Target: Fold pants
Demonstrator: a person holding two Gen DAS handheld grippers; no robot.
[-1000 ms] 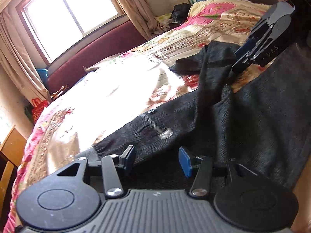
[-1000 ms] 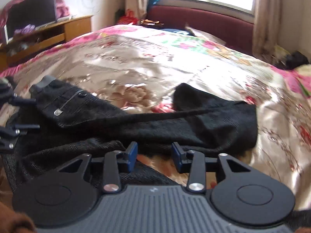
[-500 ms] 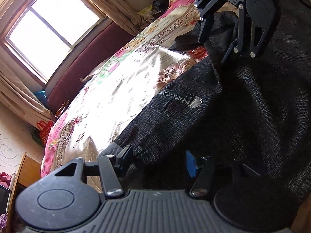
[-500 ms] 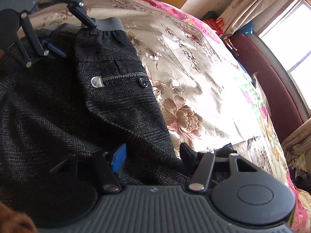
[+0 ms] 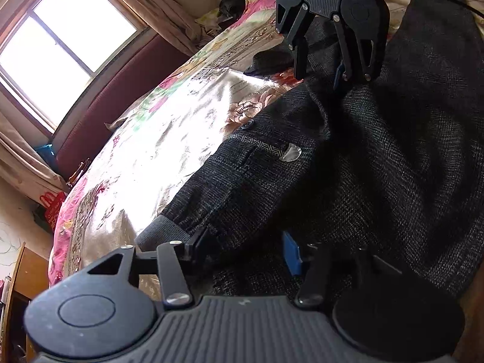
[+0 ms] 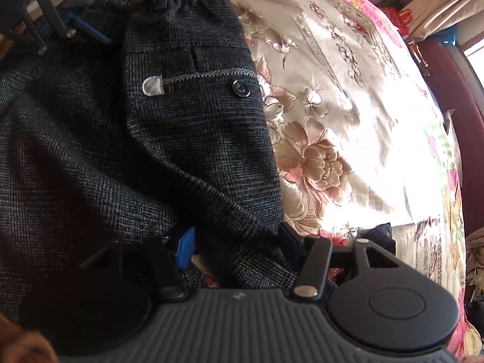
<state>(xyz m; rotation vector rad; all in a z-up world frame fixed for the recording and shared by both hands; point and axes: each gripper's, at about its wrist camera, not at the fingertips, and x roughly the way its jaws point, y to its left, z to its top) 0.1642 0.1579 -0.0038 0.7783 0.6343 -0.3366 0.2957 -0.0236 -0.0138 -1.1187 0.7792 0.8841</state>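
Straddling dark cloth, my left gripper [image 5: 245, 249] is holding its jaws spread, with the waist end of the pants [image 5: 378, 157] bunched between them; the fingers are not closing on it. My right gripper [image 6: 234, 243] is doing much the same at the other end, jaws spread wide with a raised fold of the trouser cloth running between them and nothing pinched.

I am seeing one pair of pants, a charcoal woven check with a fine pale grid, lying rumpled on the bedspread [image 5: 169, 157]. Just ahead of my left jaws the grey elastic waistband [image 5: 163, 233] is showing. A little farther on one back pocket is sitting with a patterned welt [image 5: 257, 143], one dark button [image 5: 247, 125] and one pale tab [image 5: 290, 153]. From the right wrist the same pocket is lying ahead of the jaws, button [image 6: 241, 87] toward the right finger's side and tab [image 6: 152, 86] toward the left.

Beyond the pants, the shiny floral spread is stretching off to one maroon headboard [image 5: 115, 103]. One bright window [image 5: 57, 48] is glaring behind it, curtains on both sides.
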